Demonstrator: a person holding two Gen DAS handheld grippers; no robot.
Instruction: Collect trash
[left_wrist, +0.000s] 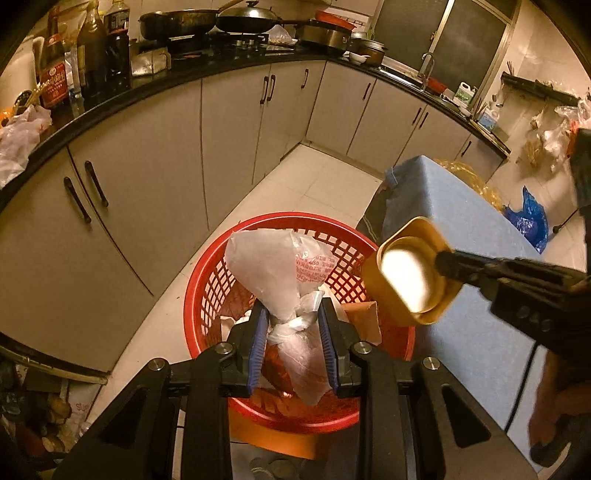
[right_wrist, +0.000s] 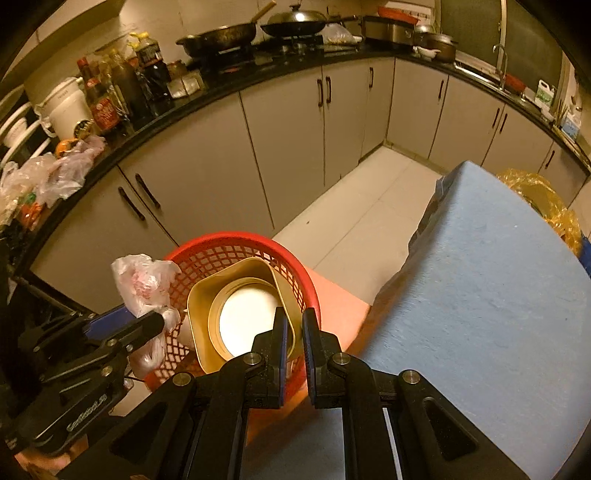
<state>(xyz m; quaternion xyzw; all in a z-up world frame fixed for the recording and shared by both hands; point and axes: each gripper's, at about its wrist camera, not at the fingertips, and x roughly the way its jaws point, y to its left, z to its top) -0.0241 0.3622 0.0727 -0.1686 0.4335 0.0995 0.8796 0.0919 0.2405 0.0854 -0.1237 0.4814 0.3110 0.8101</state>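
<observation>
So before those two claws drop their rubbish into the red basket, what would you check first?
1. Left gripper holds the plastic bag: ok, pads pinch its knotted neck.
2. Right gripper holds the gold tub: ok, clamped on its wall.
3. Bag is over the basket: ok.
4. Tub is over the basket: ok in the right view, though in the left view it hangs at the rim.
5. Room left in the basket: cannot tell, paper scraps already lie inside.

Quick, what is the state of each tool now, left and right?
Left tool: closed on the tied plastic bag, above the red basket.
Right tool: closed on the rim of the gold container.
</observation>
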